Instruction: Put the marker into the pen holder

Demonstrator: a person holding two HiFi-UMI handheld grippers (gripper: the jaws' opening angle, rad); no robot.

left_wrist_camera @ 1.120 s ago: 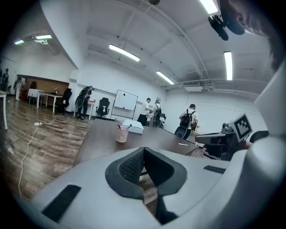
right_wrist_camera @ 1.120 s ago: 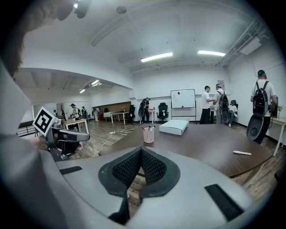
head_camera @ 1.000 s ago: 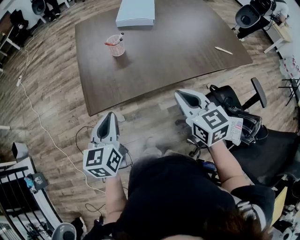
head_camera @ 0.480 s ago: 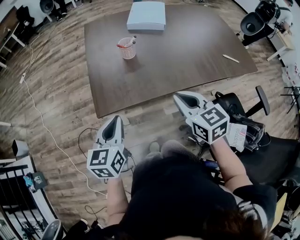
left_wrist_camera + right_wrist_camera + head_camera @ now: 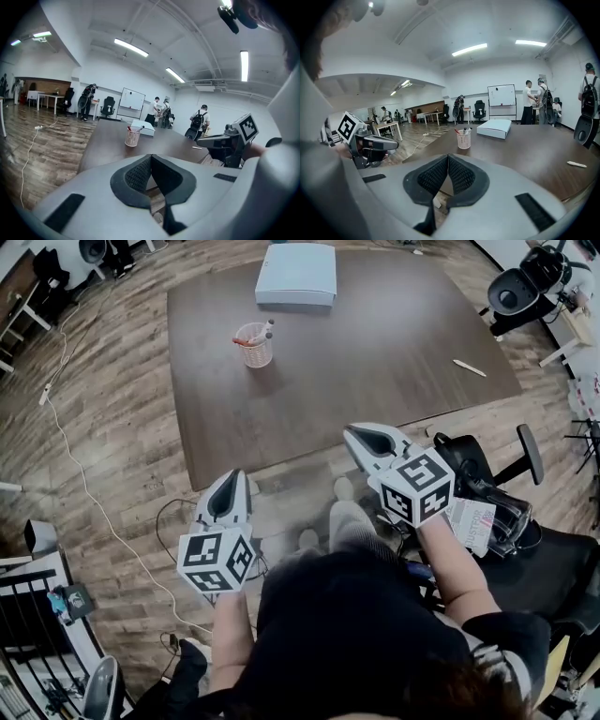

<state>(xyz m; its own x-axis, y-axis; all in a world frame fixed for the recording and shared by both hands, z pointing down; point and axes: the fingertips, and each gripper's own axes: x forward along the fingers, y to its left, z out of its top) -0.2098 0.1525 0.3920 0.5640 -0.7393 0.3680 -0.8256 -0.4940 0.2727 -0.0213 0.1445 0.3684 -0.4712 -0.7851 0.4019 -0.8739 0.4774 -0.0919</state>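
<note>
The left gripper (image 5: 231,477) and right gripper (image 5: 353,433), both clenched on nothing, hang short of the table's (image 5: 375,324) near edge, while the marker (image 5: 469,367), probably light, stiff and apt to roll, lies by the table's right edge, best pinched across mid-barrel.

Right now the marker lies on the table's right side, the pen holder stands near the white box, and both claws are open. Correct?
One thing is off: both claws are shut and empty, as the left gripper view shows for the left claw and the right gripper view for the right claw. The marker, pen holder and white box are as stated.
</note>
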